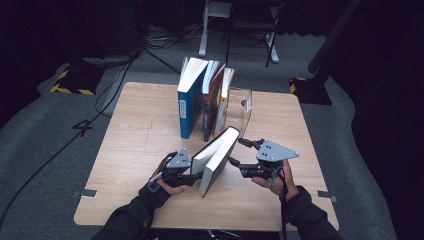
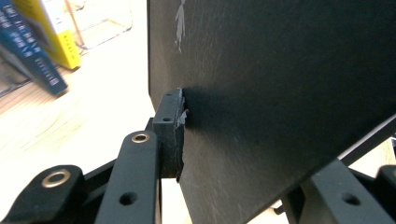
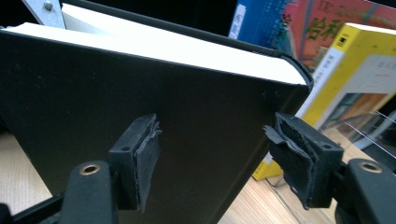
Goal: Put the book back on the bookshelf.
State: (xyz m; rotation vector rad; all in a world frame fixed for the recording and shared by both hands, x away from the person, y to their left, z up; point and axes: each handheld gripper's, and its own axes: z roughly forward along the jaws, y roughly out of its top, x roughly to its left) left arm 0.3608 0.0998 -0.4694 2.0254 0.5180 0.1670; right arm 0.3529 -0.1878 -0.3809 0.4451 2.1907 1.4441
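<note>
Left fingers (image 2: 170,133) pinched tight on black book (image 1: 217,160), keeping it tilted up, just in front of standing books (image 1: 205,100) on counter (image 1: 140,130). Right fingers (image 3: 303,163) wide, not squeezing, close by its other cover, likely ready to steady it.

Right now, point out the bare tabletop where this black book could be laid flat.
Free: the wide strip left of the blue book, and the table's near-right corner. Crowded: the centre, with the black book, the leaning row and the clear bookend.
</note>
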